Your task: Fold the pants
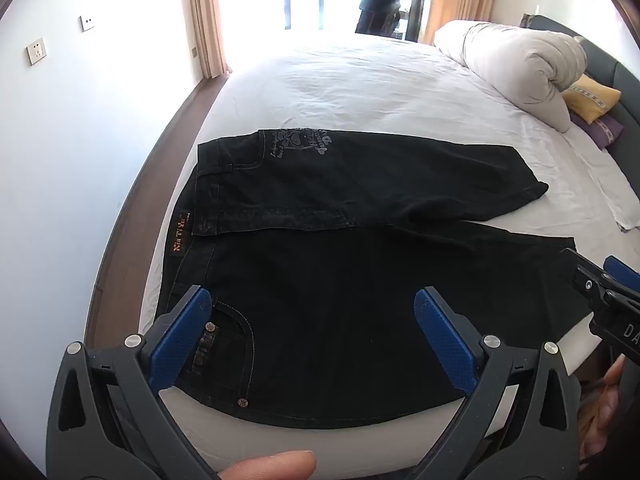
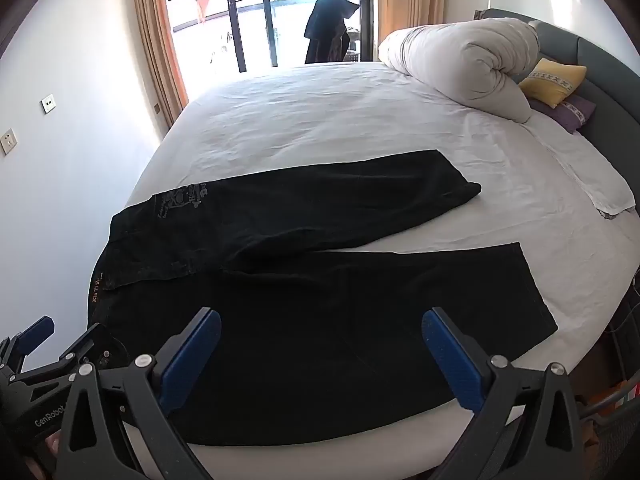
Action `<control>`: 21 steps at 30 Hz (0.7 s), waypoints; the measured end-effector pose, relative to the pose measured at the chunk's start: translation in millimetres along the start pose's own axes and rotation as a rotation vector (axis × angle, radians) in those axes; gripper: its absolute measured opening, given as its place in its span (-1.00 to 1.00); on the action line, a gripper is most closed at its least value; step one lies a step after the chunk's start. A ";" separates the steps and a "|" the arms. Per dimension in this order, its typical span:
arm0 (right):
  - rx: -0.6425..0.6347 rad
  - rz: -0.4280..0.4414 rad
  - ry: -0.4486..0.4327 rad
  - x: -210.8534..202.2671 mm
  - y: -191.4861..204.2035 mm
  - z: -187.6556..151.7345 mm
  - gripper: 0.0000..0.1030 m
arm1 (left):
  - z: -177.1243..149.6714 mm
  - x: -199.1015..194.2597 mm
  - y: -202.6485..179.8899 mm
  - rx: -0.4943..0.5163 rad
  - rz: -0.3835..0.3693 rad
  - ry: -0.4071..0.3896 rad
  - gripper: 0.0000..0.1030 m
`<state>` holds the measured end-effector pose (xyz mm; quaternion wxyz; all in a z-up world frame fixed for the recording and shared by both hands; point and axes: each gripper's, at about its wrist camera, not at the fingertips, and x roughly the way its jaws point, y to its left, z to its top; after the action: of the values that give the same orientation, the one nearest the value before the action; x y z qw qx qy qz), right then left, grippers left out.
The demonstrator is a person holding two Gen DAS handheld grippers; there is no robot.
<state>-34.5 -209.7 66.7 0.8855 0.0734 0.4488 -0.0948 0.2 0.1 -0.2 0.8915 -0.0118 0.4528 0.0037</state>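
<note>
One pair of black pants (image 1: 320, 248) lies flat on the white bed (image 1: 360, 80), waistband toward the wall-side edge, and we hold the left gripper (image 1: 312, 336) and right gripper (image 2: 320, 354) over its near leg, both spread wide, gripping nothing, rolled duvet (image 2: 464, 64) beyond.

The black denim pants (image 1: 360, 280) look matt and coarse, with orange stitching and dull metal rivets. The white cotton bedsheet (image 1: 360, 88) is soft, lightly creased. Both grippers — left (image 1: 312, 320), right (image 2: 320, 344) — show matt black plastic arms, textured blue pads (image 1: 444, 340) and shiny metal pins.
</note>
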 end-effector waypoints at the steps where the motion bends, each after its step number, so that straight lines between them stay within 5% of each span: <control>1: 0.004 0.004 0.003 -0.1 0.2 0.6 1.00 | 0.0 0.0 0.0 0.000 0.000 0.000 1.00; 21: -0.002 -0.001 0.014 2.7 -0.5 -2.7 1.00 | -5.2 0.9 2.1 0.000 0.003 -0.002 1.00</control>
<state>-35.2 -209.9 62.9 0.8825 0.0731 0.4549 -0.0944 -3.6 2.1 -4.0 0.8919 -0.0111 0.4520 0.0049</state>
